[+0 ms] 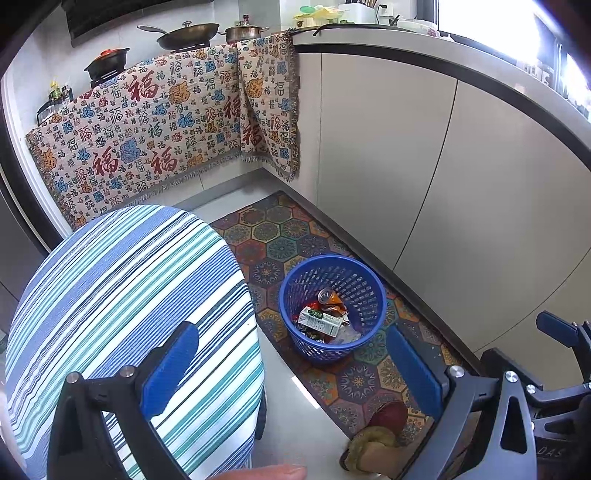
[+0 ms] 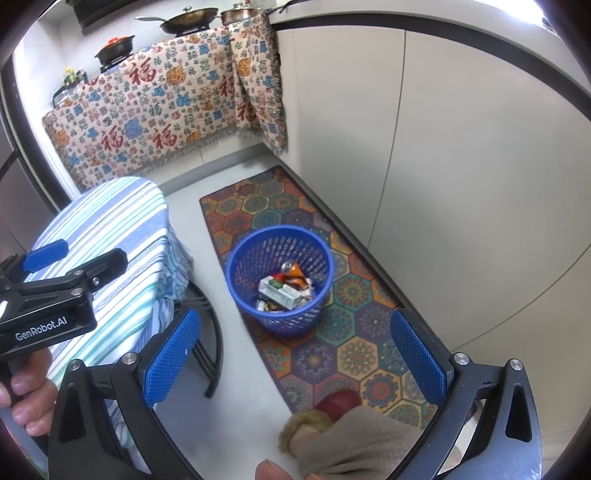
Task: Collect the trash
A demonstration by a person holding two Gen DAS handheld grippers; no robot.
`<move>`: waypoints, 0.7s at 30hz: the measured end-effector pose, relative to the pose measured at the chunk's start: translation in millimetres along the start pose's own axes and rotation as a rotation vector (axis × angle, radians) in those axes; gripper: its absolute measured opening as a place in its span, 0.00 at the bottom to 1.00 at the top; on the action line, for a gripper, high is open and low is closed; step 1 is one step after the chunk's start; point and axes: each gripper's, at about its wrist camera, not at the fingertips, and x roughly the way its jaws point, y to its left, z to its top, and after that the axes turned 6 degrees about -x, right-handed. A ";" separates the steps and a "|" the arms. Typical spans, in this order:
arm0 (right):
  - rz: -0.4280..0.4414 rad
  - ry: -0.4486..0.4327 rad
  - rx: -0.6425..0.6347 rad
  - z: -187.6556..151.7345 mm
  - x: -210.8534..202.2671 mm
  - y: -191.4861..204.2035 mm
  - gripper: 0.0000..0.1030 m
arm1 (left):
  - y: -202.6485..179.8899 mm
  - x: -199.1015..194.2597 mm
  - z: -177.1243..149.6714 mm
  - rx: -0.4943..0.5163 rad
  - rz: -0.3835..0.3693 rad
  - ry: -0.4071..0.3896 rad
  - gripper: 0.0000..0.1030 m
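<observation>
Blue perforated plastic basket point(image 1: 332, 291) on a woven patterned mat point(image 1: 295, 232); striped cloth point(image 1: 129, 295) covers the table; glossy cabinet fronts point(image 1: 443, 177)

1. One blue basket point(image 1: 332, 306) is sitting ahead of the claws, between their fingers.
2. One can point(image 1: 328, 296) and one carton point(image 1: 320, 322) are lying inside it.
3. Three pots point(image 1: 188, 34) are standing far ahead.

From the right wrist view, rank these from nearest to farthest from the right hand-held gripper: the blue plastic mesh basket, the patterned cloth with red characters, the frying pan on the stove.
1. Blue plastic mesh basket, on the hexagon-patterned mat straight ahead of the right hand-held gripper.
2. Patterned cloth with red characters, hanging over the counter front beyond, to the left.
3. Frying pan, on the stove above the cloth.
</observation>
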 end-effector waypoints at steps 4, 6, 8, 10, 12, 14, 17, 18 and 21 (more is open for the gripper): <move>0.000 0.003 0.001 0.7 1.2 -0.6 1.00 | -0.7 1.0 0.1 0.002 -0.001 0.004 1.00; 0.000 0.004 0.001 0.7 1.8 -0.9 1.00 | -1.0 1.2 0.3 0.001 -0.001 0.005 1.00; 0.001 0.004 0.002 0.6 2.0 -0.9 1.00 | -0.9 1.2 0.2 0.001 -0.001 0.005 1.00; -0.001 0.006 0.003 0.0 3.3 -0.8 1.00 | -0.7 1.4 0.1 0.000 0.000 0.005 1.00; -0.003 0.010 0.006 -0.6 5.0 -1.7 1.00 | -0.8 1.7 -0.1 0.000 0.003 0.004 1.00; -0.006 0.013 0.010 -1.1 6.1 -2.0 1.00 | -0.9 1.4 -1.1 0.000 0.006 -0.004 1.00; -0.006 0.016 0.013 -1.9 7.1 -2.9 1.00 | -1.3 1.7 -2.4 -0.002 0.010 -0.009 1.00; -0.006 0.016 0.014 -2.1 7.1 -3.0 1.00 | -1.5 2.0 -3.1 -0.002 0.009 -0.009 1.00; -0.007 0.018 0.016 -2.5 7.5 -3.6 1.00 | -1.9 2.4 -3.0 0.004 0.011 -0.010 1.00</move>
